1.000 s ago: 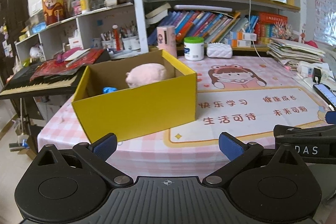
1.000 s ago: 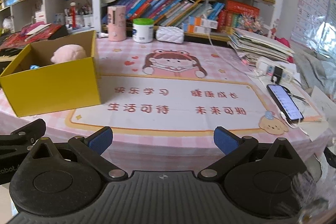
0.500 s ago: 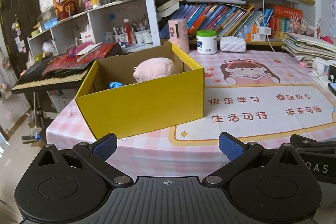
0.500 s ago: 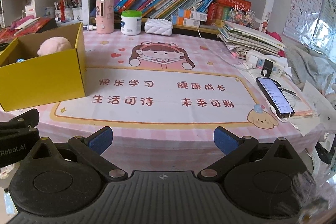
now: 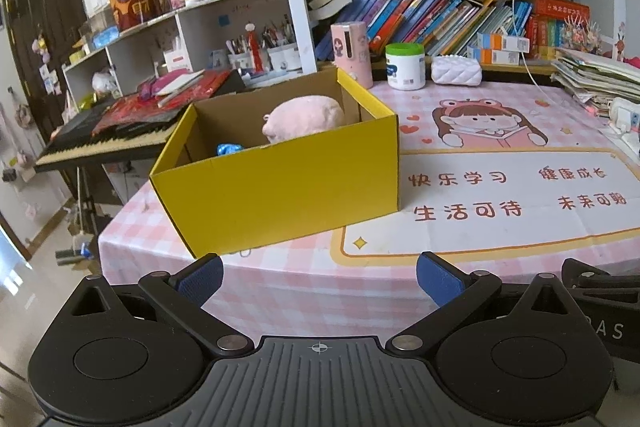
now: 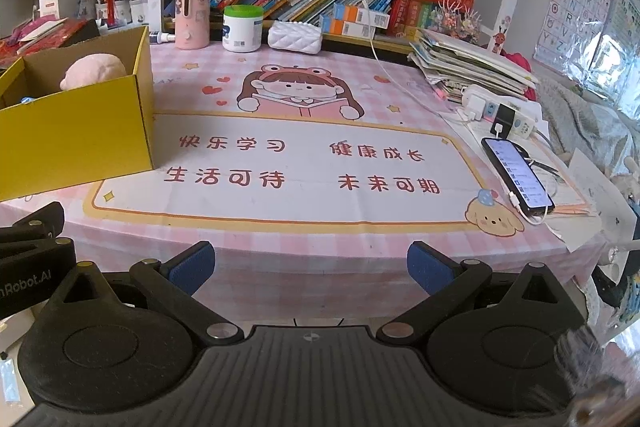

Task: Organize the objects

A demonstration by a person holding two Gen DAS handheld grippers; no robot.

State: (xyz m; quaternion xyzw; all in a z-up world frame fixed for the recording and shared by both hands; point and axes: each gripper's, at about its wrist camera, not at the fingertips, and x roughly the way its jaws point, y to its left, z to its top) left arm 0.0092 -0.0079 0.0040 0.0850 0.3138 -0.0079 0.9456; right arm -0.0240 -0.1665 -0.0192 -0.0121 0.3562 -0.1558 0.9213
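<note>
Both grippers hang just off the near edge of the counter [image 6: 320,251], which is covered in a pink checked cloth with a printed cartoon mat. The left gripper [image 5: 318,277] has its blue-padded fingers spread wide with nothing between them, and the right gripper [image 6: 310,267] is equally spread and empty.

The open yellow cardboard box [image 5: 280,183] sits at the counter's left end, close to the corner. Inside it lie a soft pink plush toy [image 5: 304,117] and a small blue crinkled item [image 5: 229,148], so the sorting looks largely done.

The risks I judge from here:
- The box is light and near the edge; a nudge from the left gripper could slide it off.
- The black smartphone [image 6: 518,175], plugged in by a white cable, rests near the right edge; a sweep of the right gripper could snag the cable and drag it down.
- The white tub with a green lid [image 6: 242,29] and the pink cylindrical dispenser [image 6: 193,15] stand close together at the back, so reaching for one may topple the other.
</note>
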